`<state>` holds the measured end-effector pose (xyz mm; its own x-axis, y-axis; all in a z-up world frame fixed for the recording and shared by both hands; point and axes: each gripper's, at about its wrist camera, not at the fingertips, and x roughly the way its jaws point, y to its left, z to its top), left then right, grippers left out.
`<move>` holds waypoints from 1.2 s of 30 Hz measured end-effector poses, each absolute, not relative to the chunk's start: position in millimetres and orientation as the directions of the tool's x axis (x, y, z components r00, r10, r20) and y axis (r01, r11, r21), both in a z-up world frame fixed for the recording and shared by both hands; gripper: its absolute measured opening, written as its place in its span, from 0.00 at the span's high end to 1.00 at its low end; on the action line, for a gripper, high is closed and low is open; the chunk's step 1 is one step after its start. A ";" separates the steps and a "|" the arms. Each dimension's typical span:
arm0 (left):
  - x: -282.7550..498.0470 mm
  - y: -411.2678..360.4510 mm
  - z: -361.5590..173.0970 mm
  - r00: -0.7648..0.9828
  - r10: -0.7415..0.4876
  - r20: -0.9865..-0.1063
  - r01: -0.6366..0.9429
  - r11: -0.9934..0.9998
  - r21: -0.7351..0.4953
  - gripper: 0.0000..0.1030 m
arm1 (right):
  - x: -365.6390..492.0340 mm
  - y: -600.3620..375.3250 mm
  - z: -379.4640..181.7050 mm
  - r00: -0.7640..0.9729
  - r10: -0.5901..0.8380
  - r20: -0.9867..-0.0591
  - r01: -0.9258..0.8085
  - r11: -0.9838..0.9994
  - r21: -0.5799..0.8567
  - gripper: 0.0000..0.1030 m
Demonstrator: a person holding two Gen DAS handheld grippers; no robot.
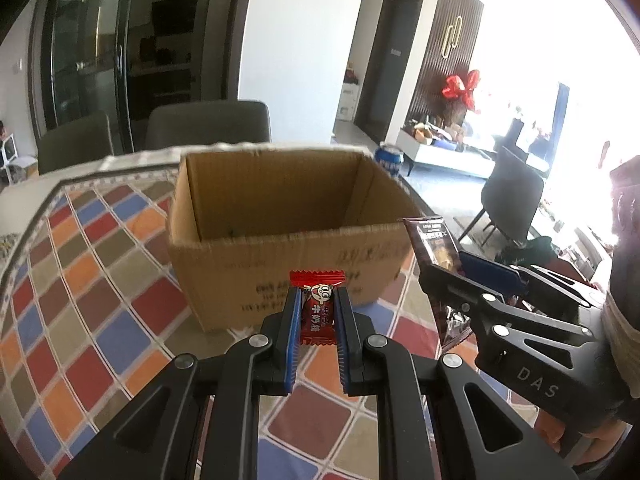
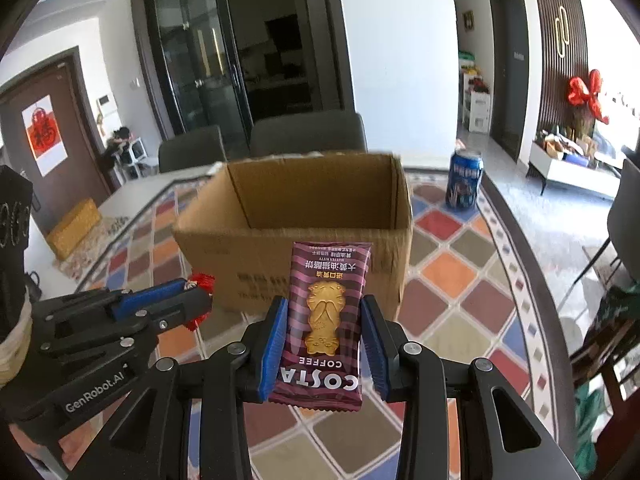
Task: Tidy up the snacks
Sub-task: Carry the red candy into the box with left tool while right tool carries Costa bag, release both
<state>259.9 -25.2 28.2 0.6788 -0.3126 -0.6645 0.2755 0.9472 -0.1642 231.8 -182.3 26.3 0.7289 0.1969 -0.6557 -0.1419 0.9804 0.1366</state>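
An open cardboard box stands on the checkered tablecloth, also in the right wrist view. My left gripper is shut on a red milk candy, held just in front of the box's near wall. My right gripper is shut on a purple Costa biscuit packet, also held before the box. The right gripper with its packet shows at the right of the left wrist view. The left gripper with the candy shows at the left of the right wrist view.
A blue drink can stands right of the box near the far table edge, also in the left wrist view. Grey chairs stand behind the table. A yellow packet lies at the far left.
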 end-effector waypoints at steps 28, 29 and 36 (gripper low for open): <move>369.1 -18.7 62.4 0.652 -0.220 -0.725 0.210 0.972 -0.105 0.84 | 346.4 -173.7 65.3 0.660 0.221 -0.718 -0.183 0.974 0.131 0.63; 372.4 -19.5 60.4 0.647 -0.215 -0.732 0.208 0.973 -0.102 0.84 | 349.7 -174.7 63.2 0.652 0.223 -0.725 -0.180 0.974 0.137 0.63; 391.2 -22.3 54.6 0.619 -0.185 -0.763 0.188 0.979 -0.084 0.75 | 369.1 -175.1 55.8 0.615 0.207 -0.761 -0.165 0.977 0.133 0.61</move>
